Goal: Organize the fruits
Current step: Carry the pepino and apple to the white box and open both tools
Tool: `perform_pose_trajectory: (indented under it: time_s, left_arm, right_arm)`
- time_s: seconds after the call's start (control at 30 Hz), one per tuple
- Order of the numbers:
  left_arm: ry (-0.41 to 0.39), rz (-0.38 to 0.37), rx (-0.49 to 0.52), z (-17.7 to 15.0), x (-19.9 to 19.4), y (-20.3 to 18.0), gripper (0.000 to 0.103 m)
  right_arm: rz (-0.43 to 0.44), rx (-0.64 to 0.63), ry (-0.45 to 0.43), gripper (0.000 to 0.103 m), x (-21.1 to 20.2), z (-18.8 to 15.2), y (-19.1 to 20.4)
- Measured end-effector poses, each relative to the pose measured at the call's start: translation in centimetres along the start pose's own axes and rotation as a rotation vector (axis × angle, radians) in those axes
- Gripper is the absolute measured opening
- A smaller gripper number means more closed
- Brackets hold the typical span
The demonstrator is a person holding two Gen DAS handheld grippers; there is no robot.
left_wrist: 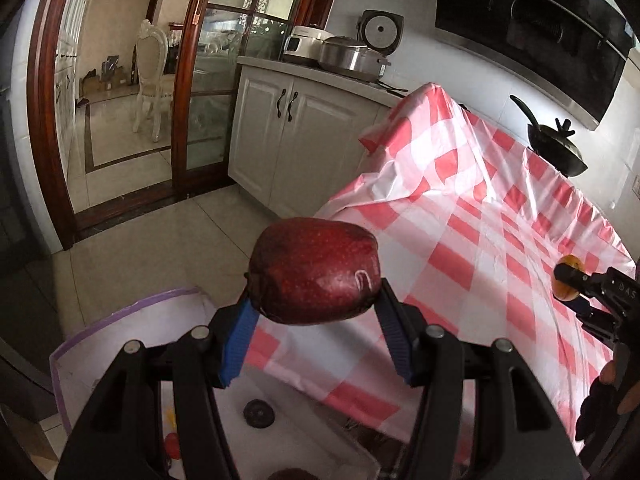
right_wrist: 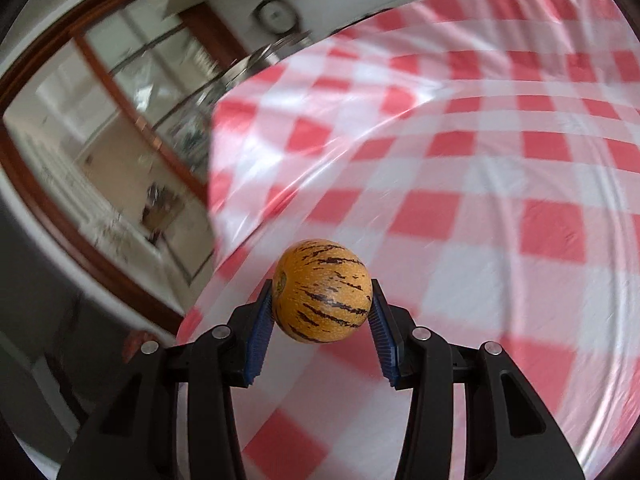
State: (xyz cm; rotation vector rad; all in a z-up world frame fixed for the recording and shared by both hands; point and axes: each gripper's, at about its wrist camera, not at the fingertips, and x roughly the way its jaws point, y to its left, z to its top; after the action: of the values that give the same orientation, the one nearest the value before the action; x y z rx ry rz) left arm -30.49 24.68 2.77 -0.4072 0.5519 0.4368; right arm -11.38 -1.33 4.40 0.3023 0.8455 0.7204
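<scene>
Both views are lit by soft daylight, admitted through the glass door (left_wrist: 208, 92), and straight lines are bent towards the dark rounded edges. The left wrist view is sharp, with white glare laid on the checked tablecloth (left_wrist: 480, 216) right of that door. The right wrist view is smeared by motion blur.

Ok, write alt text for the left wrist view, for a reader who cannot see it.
The left gripper holds a dark red apple between its blue pads, above the edge of a table under a red-and-white checked cloth. At the right edge, the right gripper holds an orange fruit. White kitchen cabinets stand behind.
</scene>
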Motion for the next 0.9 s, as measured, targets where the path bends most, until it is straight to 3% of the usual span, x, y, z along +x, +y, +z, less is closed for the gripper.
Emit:
perform_pose_trajectory:
  time_s: [0.3,0.57,0.8,0.83,0.9]
  left_arm:
    - [0.087,0.053,-0.060,-3.9,0.3,5.2,0.058]
    - [0.149,0.126,-0.107,-7.1,0.4,9.3,0.058]
    - [0.212,0.164,-0.114,-9.6,1.1,10.6,0.057]
    - [0.211,0.177,-0.113,-10.0,1.1,10.8,0.049]
    - [0.201,0.198,-0.087,-10.3,0.9,10.8,0.049]
  right_arm:
    - [0.054,-0.280,0.116,0.045,2.3,-5.6,8.6]
    - [0.123,-0.563,0.255,0.045,5.1,-12.6,14.9]
    - [0.118,-0.742,0.401,0.045,7.6,-18.9,16.8]
    - [0.109,-0.757,0.424,0.045,8.1,-19.6,16.7]
    - [0.097,-0.767,0.454,0.045,8.6,-20.3,16.6]
